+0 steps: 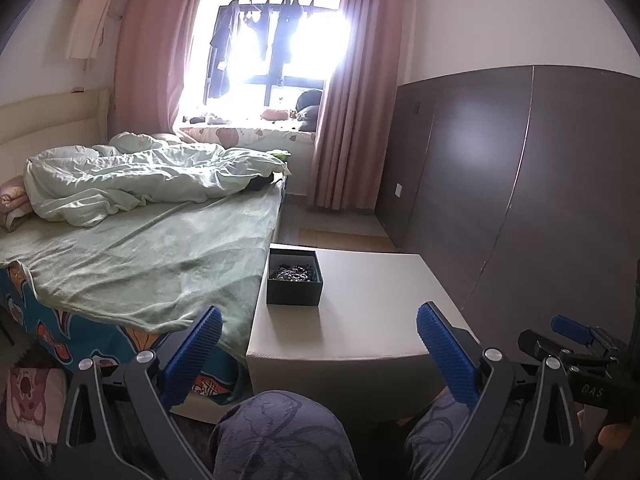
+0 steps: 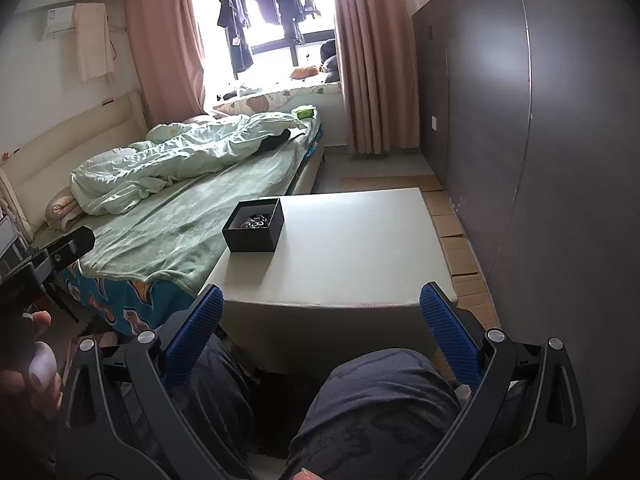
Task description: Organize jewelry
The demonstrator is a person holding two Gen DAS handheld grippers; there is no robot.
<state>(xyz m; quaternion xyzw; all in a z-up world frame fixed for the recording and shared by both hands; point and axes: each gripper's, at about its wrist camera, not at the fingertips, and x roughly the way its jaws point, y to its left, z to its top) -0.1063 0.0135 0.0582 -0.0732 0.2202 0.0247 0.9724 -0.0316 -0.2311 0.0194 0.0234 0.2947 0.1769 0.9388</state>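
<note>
A bright window [image 1: 276, 40] with pink curtains [image 1: 348, 120] lights a green-sheeted bed [image 1: 140, 248] beside a dark wardrobe [image 1: 520, 184].

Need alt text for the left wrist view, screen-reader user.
An open black box holding dark beaded jewelry sits at the far left corner of a white table, with the left claw open and empty, held back near the table's front edge above the person's knees. A bed with a green blanket lies left; the right claw shows at lower right.
</note>
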